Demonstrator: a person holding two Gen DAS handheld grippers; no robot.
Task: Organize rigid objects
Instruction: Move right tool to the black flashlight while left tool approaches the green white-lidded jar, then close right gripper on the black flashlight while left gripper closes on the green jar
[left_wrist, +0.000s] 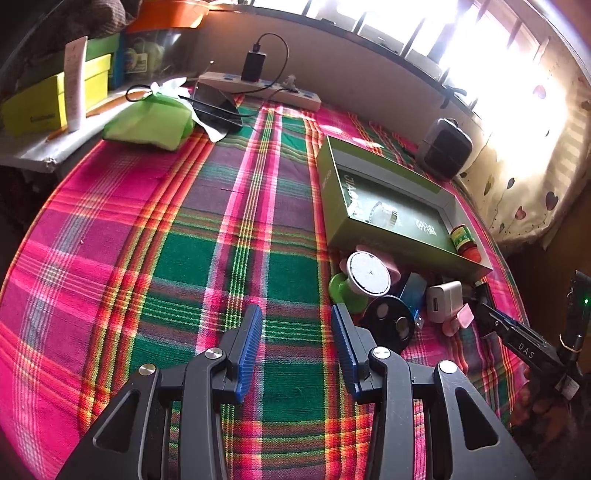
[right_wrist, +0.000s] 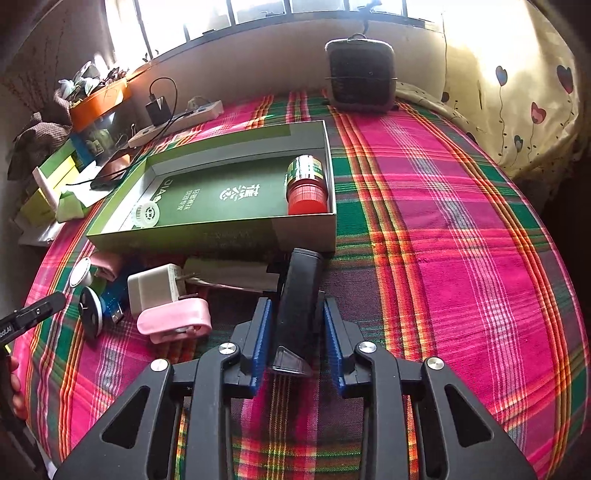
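Left gripper (left_wrist: 297, 328) held open above a plaid cloth (left_wrist: 147, 229).

Nothing is held between the blue-padded jaws at lower centre. A green box (left_wrist: 334, 206) is seen at centre right, with a red-capped bottle (left_wrist: 464, 240) in its near corner. Below the box, a white round lid (left_wrist: 370, 272), a black disc (left_wrist: 392, 322) and a white charger (left_wrist: 443, 300) are clustered together.

Woven plaid cloth (right_wrist: 443, 221) is seen, matt; green box (right_wrist: 221, 236) looks like smooth cardboard; black remote (right_wrist: 299, 295) glossy plastic; claw pads (right_wrist: 260, 332) ribbed blue.
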